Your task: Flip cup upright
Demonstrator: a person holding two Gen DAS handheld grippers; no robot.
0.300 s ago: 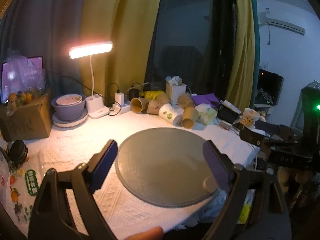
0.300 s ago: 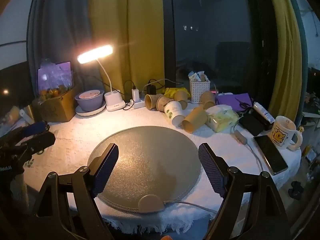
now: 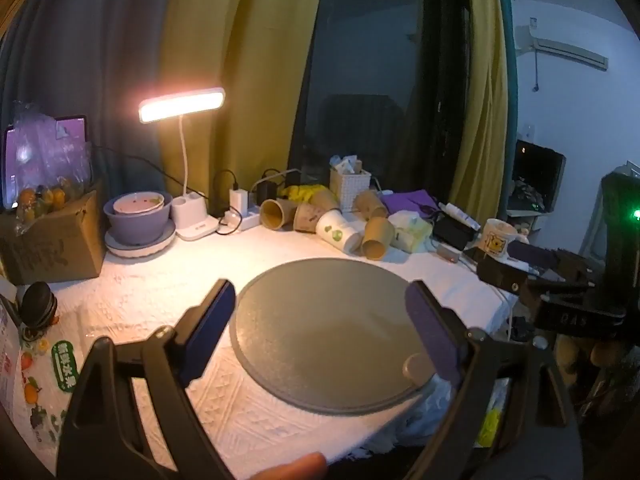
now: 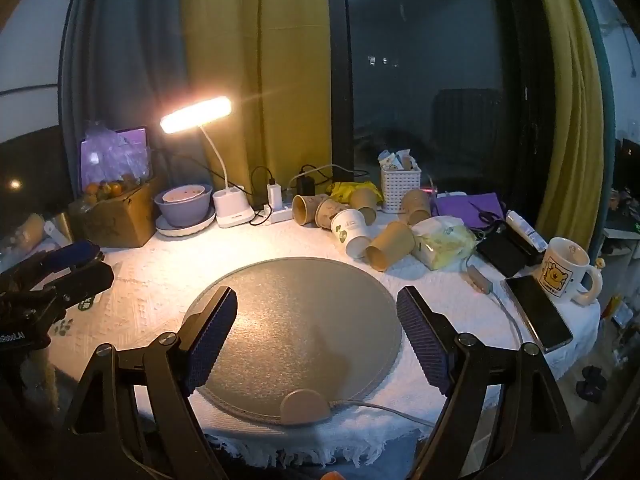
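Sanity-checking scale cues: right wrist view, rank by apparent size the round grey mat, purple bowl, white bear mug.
1. Round grey mat, by far the largest.
2. Purple bowl.
3. White bear mug.
Bowl and mug look close; the mug's nearer position makes their order unsure.

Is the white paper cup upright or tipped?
Tipped: the white paper cup lies on its side, its open mouth facing the round mat.

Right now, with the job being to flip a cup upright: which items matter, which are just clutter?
Relevant:
- tipped paper cups
- white printed cup
- round mat
- left claw, right claw, both open and empty

Clutter:
- desk lamp
- bear mug
- phone
- purple bowl
- tissue pack
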